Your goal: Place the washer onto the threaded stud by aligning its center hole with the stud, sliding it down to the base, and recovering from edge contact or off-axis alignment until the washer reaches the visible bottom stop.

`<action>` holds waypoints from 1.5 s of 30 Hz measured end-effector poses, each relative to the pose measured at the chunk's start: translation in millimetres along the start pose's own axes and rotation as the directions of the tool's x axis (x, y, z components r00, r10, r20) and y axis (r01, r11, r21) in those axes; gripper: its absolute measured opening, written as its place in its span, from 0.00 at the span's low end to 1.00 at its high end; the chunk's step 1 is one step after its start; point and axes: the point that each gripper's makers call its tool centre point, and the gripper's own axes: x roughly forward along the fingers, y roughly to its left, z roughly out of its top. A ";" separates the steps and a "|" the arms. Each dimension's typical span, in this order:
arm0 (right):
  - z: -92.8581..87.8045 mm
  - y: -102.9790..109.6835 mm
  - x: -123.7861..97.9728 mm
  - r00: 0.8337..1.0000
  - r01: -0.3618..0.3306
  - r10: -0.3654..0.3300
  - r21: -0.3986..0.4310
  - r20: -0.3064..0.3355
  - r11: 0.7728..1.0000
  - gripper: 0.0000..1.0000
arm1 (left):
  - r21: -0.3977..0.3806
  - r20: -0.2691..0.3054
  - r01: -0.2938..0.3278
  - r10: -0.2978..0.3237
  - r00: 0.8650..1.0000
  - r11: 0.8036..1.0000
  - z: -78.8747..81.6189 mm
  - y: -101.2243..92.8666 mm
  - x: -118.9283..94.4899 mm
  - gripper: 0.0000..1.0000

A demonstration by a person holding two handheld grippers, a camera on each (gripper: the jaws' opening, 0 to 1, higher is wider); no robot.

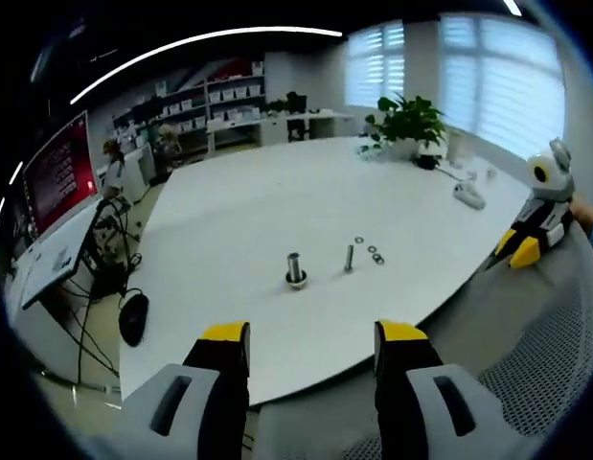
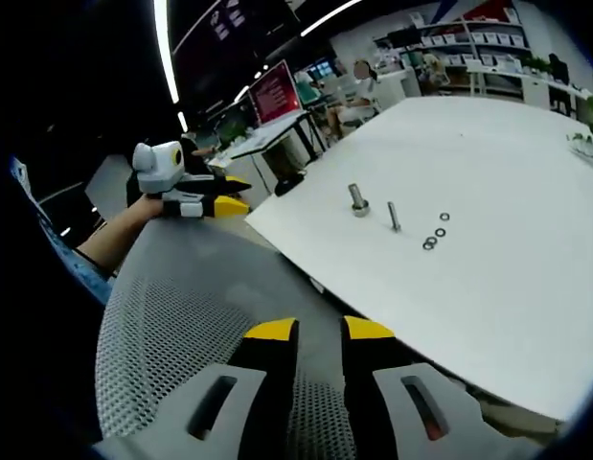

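Nearest us, our left gripper (image 1: 312, 347) gapes wide and our right gripper (image 2: 319, 333) sits nearly closed, both empty; washers (image 1: 373, 251) lie untouched beside the threaded stud (image 1: 349, 258) on the table (image 1: 239, 211), so we judge grasping one comes next.

The broad white oval table (image 1: 277, 211) lies open on every side of the small cluster at its near middle: an upright metal threaded stud (image 1: 350, 258), a short steel cylinder on a flanged base (image 1: 295, 269) just beside it, and three small metal washers (image 1: 373, 253) lying flat close by. The grey mesh chair back (image 2: 181, 316) stands between the table's near edge and both grippers. A green potted plant (image 1: 408, 121) and a small white object (image 1: 468, 195) sit well apart, toward the far edge.
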 end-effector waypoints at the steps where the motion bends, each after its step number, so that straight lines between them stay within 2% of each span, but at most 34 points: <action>1: -0.2 0.7 0.0 1.000 -0.005 0.005 -0.004 -0.002 1.000 0.20 | -0.013 0.019 -0.004 0.005 1.000 1.000 3.2 0.7 -0.8 0.43; 5: 1.4 5.8 0.1 0.999 -0.034 0.034 -0.031 0.004 0.999 0.20 | -0.018 -0.002 -0.013 0.013 1.000 1.000 -1.2 1.6 0.2 0.45; 7: 7.0 7.0 -1.3 0.999 -0.032 0.034 -0.048 0.039 0.998 0.20 | -0.012 -0.013 0.027 -0.027 1.000 1.000 -3.2 -3.7 2.0 0.48; 8: 8.5 7.3 -1.8 0.998 -0.034 0.037 -0.052 0.049 0.998 0.20 | -0.039 -0.030 0.017 -0.019 0.999 0.999 -5.8 -2.3 2.7 0.49; 15: 10.9 13.5 -2.3 0.995 -0.073 0.077 -0.064 0.065 0.995 0.20 | -0.049 0.006 -0.026 0.027 1.000 0.998 -1.2 4.6 -0.3 0.47; 19: 12.6 17.6 -2.4 0.993 -0.088 0.096 -0.102 0.070 0.991 0.20 | -0.088 0.023 -0.037 0.039 0.999 0.995 0.1 8.1 -2.1 0.47; 25: 12.2 20.6 -2.1 0.991 -0.109 0.116 -0.097 0.068 0.989 0.20 | -0.088 0.000 -0.045 0.046 0.999 0.995 -4.8 9.6 -1.3 0.47; 32: 14.1 22.8 -2.2 0.989 -0.114 0.123 -0.118 0.075 0.986 0.20 | -0.106 0.006 -0.070 0.071 0.997 0.992 -5.7 14.7 -3.3 0.45; 45: 12.1 23.3 -0.9 0.991 -0.117 0.125 -0.126 0.056 0.985 0.20 | -0.102 -0.004 -0.058 0.058 0.998 0.993 -6.8 12.9 -2.4 0.42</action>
